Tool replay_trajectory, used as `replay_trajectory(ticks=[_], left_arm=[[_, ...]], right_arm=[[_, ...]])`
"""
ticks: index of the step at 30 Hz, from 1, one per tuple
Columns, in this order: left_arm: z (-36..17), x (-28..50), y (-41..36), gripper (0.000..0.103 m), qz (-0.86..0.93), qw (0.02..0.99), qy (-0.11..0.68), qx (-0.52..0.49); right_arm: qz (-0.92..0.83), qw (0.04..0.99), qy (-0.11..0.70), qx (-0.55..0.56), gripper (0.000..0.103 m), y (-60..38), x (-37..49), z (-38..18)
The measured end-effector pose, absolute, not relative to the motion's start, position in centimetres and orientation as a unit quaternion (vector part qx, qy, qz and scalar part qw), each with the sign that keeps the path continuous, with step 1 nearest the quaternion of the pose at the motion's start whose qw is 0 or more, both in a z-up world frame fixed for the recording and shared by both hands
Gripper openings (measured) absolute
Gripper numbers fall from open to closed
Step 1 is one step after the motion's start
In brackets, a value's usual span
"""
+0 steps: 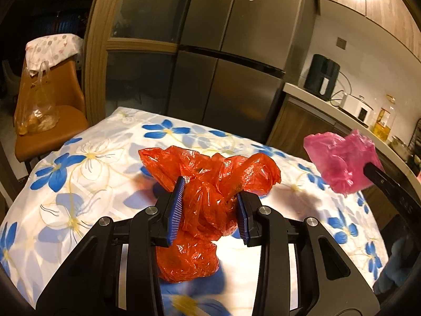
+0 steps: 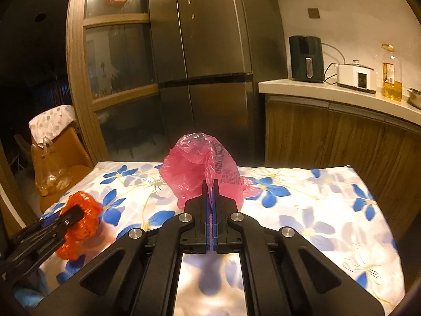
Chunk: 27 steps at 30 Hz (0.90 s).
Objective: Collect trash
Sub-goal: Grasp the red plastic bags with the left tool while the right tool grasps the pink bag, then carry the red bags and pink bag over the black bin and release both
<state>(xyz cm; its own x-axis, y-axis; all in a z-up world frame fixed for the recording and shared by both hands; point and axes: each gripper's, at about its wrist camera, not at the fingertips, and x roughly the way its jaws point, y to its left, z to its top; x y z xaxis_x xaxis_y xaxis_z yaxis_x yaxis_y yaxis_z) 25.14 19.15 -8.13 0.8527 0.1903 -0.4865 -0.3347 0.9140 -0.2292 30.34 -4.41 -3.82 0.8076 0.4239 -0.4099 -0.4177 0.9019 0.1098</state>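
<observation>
Nearest in the left wrist view, the left gripper has its blue pads pressed into a crumpled red plastic bag, the jaws part-way apart with the bunched film filling the gap between them. The bag hangs down below the fingers and spreads out above them, clear of the flowered tablecloth beneath it.

In the right wrist view the right gripper is closed tight, its two blue pads almost meeting, and a fold of a pink plastic bag is pinched between them. The bag stands up past the fingertips, with printed lettering showing through the film on its right side, and it is lifted off the cloth.

From the left camera the pink bag shows at the right edge, held up over the table; from the right camera the red bag shows low on the left, at the tip of the other gripper. The two bags are well apart.

Beyond the table's far edge, on the left, stands an orange chair with a clear bag of yellowish things on its seat. Behind it is a steel fridge, and to the right a counter carries a dark appliance, a white cooker and a bottle of oil
</observation>
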Motion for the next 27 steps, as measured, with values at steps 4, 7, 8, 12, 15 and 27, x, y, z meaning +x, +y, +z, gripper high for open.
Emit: replay_trajectory(ticks=[4,7,8,12,15,27], left_arm=[[-7.3,24.8,16.5,0.034,0.121,0.956,0.227,-0.143],[-6.4,24.7,13.7,0.034,0.103,0.961,0.222,-0.132],[-6.2,24.7,12.8,0.034,0.097,0.962,0.220,-0.129],[-5.4,24.6,9.2,0.034,0.073,0.967,0.216,-0.119],[-4.7,24.7,6.4,0.034,0.052,0.969,0.214,-0.109],[-2.7,25.2,-5.0,0.034,-0.042,0.976,0.203,-0.071]], right_arm=[[0.214,0.955,0.206,0.016,0.002,-7.7,28.0,-2.8],[0.205,0.958,0.198,0.020,0.002,-10.0,26.5,-2.1],[0.201,0.960,0.195,0.021,0.002,-10.7,26.0,-1.9],[0.183,0.965,0.185,0.028,0.002,-14.1,24.4,-1.3],[0.164,0.969,0.180,0.034,0.002,-16.7,23.6,-1.1],[0.073,0.985,0.150,0.051,0.002,-26.4,20.7,0.1]])
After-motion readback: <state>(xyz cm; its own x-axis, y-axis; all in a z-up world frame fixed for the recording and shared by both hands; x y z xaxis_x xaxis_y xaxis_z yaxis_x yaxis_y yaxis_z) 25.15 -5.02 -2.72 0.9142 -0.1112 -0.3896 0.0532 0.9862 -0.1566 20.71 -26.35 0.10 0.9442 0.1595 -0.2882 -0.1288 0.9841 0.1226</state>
